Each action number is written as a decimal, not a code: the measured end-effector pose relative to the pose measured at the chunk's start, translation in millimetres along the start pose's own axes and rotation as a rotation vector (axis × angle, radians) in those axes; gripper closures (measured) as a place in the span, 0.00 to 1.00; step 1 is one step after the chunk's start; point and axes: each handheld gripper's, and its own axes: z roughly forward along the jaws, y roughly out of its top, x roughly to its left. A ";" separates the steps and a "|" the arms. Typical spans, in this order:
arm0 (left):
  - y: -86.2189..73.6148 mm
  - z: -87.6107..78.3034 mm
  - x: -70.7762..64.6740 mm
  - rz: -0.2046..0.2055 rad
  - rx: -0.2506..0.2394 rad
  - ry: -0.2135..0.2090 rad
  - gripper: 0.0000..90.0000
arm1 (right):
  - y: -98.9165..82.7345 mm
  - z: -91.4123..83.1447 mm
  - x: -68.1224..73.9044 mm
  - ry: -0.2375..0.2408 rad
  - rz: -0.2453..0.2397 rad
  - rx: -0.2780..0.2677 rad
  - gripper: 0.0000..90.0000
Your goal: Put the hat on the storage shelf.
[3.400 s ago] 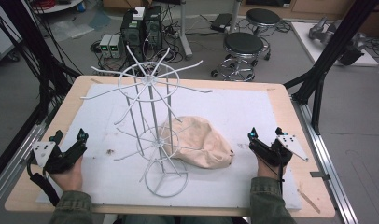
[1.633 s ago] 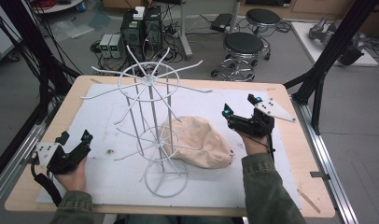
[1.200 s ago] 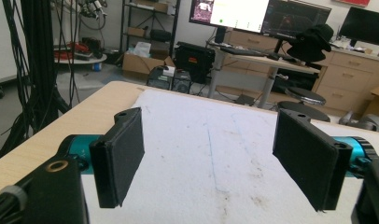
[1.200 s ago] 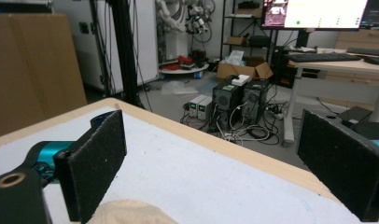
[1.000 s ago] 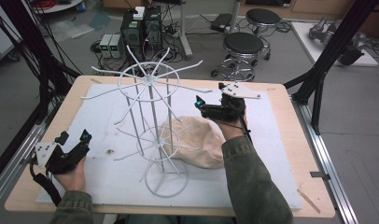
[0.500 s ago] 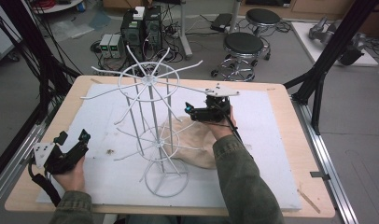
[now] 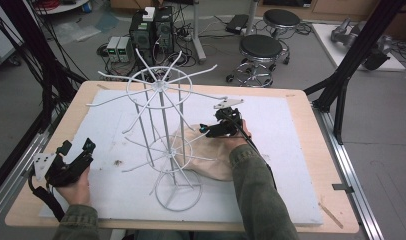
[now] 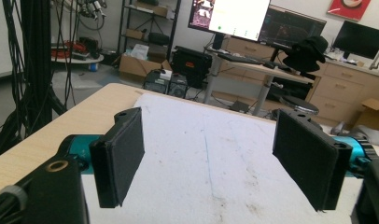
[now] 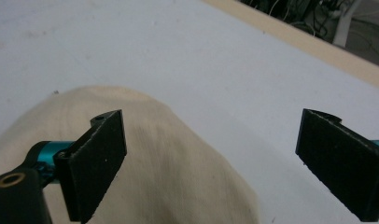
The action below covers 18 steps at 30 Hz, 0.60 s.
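On the white mat (image 7: 291, 165), we see a wire rack (image 7: 163, 145) towering beside a beige cloth cap (image 7: 211, 155).
Our right gripper (image 7: 211, 131) hovers wide open over the cap's far edge; our left gripper (image 7: 77, 150), likewise open, rests well apart near the table's left edge.

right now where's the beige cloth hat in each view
High view: beige cloth hat lies mid-table, right of the white wire rack, under the right gripper.
Left gripper view: not in it.
Right gripper view: hat lower left, behind the left-hand jaw.
Shared landmark: white mat, in all three.
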 end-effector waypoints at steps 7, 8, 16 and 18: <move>0.1 -0.4 0.2 -0.001 0.001 0.001 0.28 | -8.1 12.6 1.7 0.026 -0.032 0.080 0.09; 0.1 -0.5 0.4 -0.001 0.001 0.001 0.28 | -8.1 12.6 1.7 0.026 -0.032 0.080 0.09; 0.0 -0.4 0.7 -0.003 -0.001 0.002 0.28 | -13.4 21.3 2.2 0.020 -0.074 0.127 0.09; 0.0 -0.3 0.6 0.000 0.002 0.001 0.28 | -14.7 24.3 2.0 0.018 -0.082 0.136 0.12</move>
